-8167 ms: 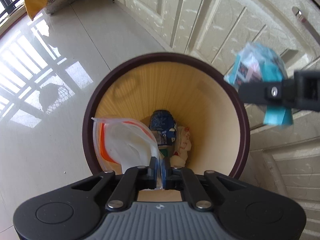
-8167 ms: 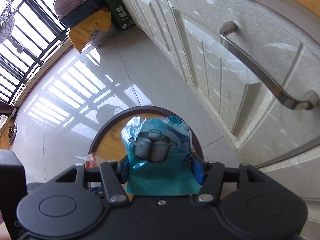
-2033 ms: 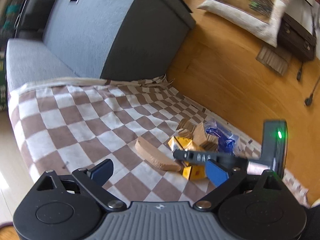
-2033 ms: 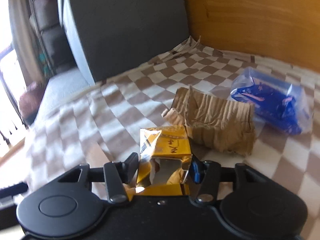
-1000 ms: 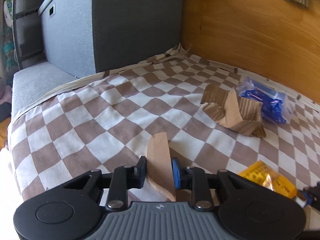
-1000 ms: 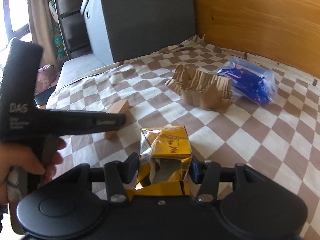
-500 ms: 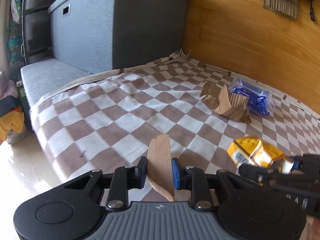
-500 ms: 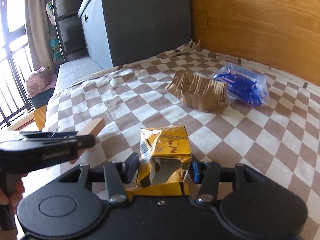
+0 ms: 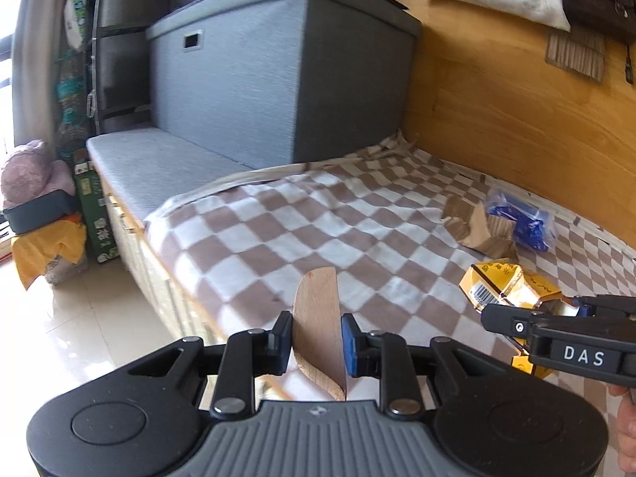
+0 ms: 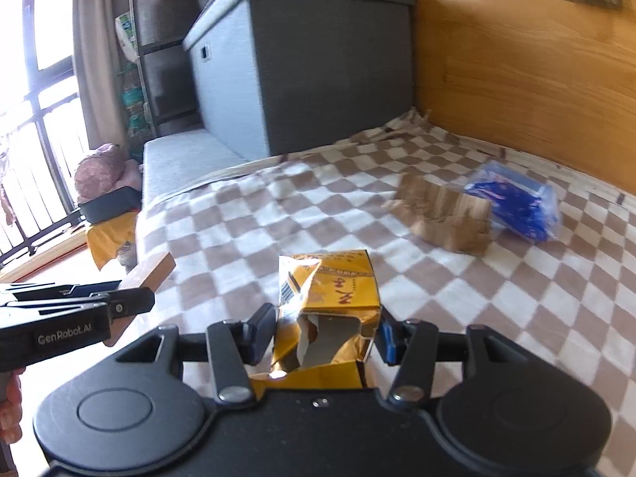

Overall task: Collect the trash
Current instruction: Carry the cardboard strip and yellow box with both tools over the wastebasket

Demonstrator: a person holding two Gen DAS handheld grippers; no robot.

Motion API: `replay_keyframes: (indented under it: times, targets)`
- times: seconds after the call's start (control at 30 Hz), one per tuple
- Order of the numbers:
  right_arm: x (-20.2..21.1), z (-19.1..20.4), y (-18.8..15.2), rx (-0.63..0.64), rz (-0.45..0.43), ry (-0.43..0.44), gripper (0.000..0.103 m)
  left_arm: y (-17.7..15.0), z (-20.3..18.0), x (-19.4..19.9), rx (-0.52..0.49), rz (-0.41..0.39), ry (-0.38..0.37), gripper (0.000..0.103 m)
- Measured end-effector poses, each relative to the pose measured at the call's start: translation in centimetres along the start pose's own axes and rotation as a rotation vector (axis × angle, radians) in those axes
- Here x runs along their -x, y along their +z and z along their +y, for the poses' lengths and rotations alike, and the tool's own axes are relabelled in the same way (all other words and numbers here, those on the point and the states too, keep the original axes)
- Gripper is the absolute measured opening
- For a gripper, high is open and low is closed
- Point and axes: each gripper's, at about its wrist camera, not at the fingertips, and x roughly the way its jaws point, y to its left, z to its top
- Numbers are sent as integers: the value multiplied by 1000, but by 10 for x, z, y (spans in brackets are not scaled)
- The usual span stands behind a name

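My left gripper (image 9: 317, 338) is shut on a tan piece of wood (image 9: 318, 318), held edge-up above the checkered blanket (image 9: 318, 218). The same wood piece (image 10: 153, 268) shows at the left of the right wrist view. My right gripper (image 10: 324, 334) is shut on a torn yellow carton (image 10: 330, 290), lifted off the blanket; that carton (image 9: 505, 286) appears at the right of the left wrist view. On the blanket farther back lie a crumpled piece of brown cardboard (image 10: 441, 214) and a blue plastic packet (image 10: 516, 202), touching each other.
A grey storage box (image 9: 278, 75) stands on a grey cushion (image 9: 159, 167) behind the blanket. A wooden wall (image 9: 516, 111) bounds the right side. Bags and a green box (image 9: 95, 214) sit on the tiled floor (image 9: 79, 318) at the left, by a window railing (image 10: 31, 198).
Both grippers have drawn back from the blanket and risen with their loads. More floor and the bed's edge show at the left. Cardboard and blue packet look farther away.
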Motion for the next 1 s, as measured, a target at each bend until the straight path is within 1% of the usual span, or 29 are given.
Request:
replay_keyframes:
  times: [0.13,0.3,0.57,0.67,0.73,0.8,0.87,0.9,1.0]
  targets:
    - [-7,28,-2,17,14,38,53,-6,25,11,31,0,22,27]
    - [-19,63,-8,44,37,85,53,-19,60,19,79,5,69,27]
    - [-43,112,-31,77,89,157,53,-56,111,21,179,49,135,27]
    - [-45,132,-42,166,40,128,53,-72,128,20,208,67,162,27]
    - [-47,142,-49,220,18,128,53,-84,139,18,237,85,173,27]
    - [-48,149,-53,245,4,132,53,-95,148,13,259,109,181,27]
    - [-52,153,-54,242,0,150,52,-107,156,9,276,133,189,27]
    - [-54,156,-56,236,8,164,52,-112,160,6,285,142,192,27]
    - [-68,164,-66,218,66,205,51,-127,172,0,318,170,204,27]
